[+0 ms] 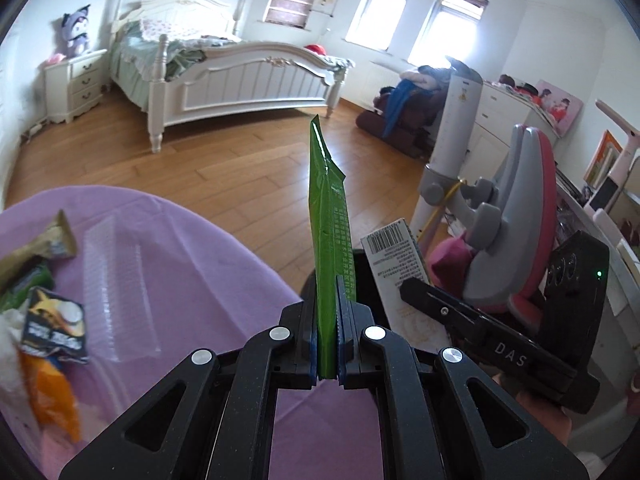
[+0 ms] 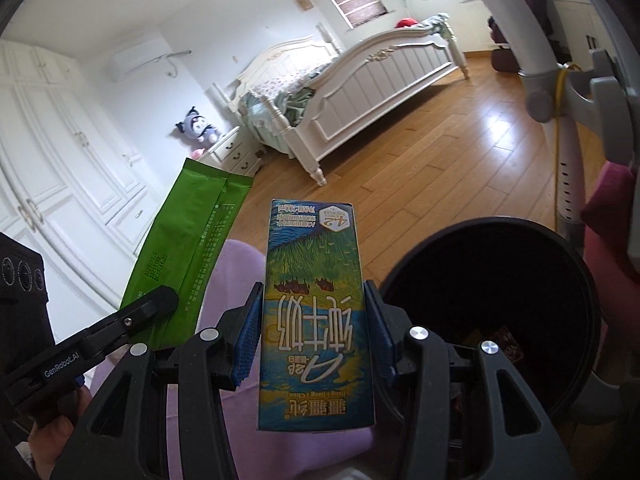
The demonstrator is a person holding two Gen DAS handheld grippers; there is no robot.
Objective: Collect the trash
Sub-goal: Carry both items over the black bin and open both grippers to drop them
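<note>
My left gripper (image 1: 329, 320) is shut on a long green sachet (image 1: 326, 216), held upright and edge-on above the table's edge. It also shows flat in the right wrist view (image 2: 188, 256). My right gripper (image 2: 314, 328) is shut on a blue and green milk carton (image 2: 316, 320), whose barcode side shows in the left wrist view (image 1: 394, 256). A black bin (image 2: 496, 292) stands just right of the carton, with some wrappers at its bottom. More trash lies on the purple tablecloth (image 1: 192, 248): a clear plastic tray (image 1: 116, 288), a dark snack wrapper (image 1: 54, 326) and an orange wrapper (image 1: 52, 396).
A grey and pink chair (image 1: 516, 216) stands close on the right, next to a desk. A white bed (image 1: 224, 68) and a nightstand (image 1: 74, 84) stand across the wooden floor (image 1: 224, 168). White wardrobes (image 2: 60, 160) line the left wall.
</note>
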